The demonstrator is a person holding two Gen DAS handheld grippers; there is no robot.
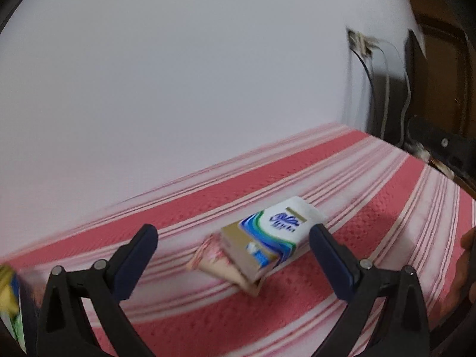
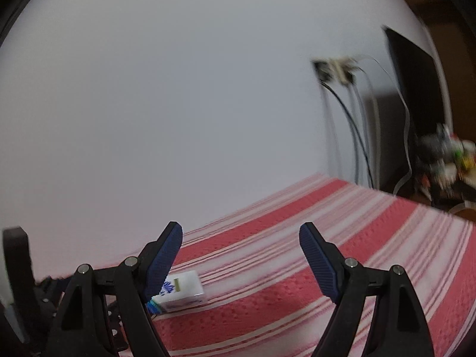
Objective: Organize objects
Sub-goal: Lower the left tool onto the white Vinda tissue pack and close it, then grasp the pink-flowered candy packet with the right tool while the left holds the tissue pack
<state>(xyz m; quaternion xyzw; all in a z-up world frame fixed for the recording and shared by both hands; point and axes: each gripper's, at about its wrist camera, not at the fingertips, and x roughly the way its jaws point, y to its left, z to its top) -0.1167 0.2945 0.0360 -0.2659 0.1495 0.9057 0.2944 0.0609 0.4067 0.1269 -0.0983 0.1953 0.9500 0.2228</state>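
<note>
A white tissue pack (image 1: 276, 235) with a blue and green logo lies on the red and white striped cloth (image 1: 372, 223), resting partly on a tan folded item (image 1: 220, 264). My left gripper (image 1: 233, 233) is open, its jaws wide apart, and the pack sits just in front of its right fingertip (image 1: 319, 235) without being pressed. In the right wrist view the same pack (image 2: 184, 293) shows low on the cloth, partly hidden behind the left finger (image 2: 163, 261) of my right gripper (image 2: 241, 232). That gripper is open with nothing between its pads.
A white wall rises behind the cloth. A wall socket (image 2: 336, 68) with hanging cables, a dark panel (image 2: 416, 89) and blurred clutter (image 2: 446, 154) stand at the right. A yellow-green package (image 1: 9, 294) shows at the left edge, and a hand (image 1: 464, 261) at the right.
</note>
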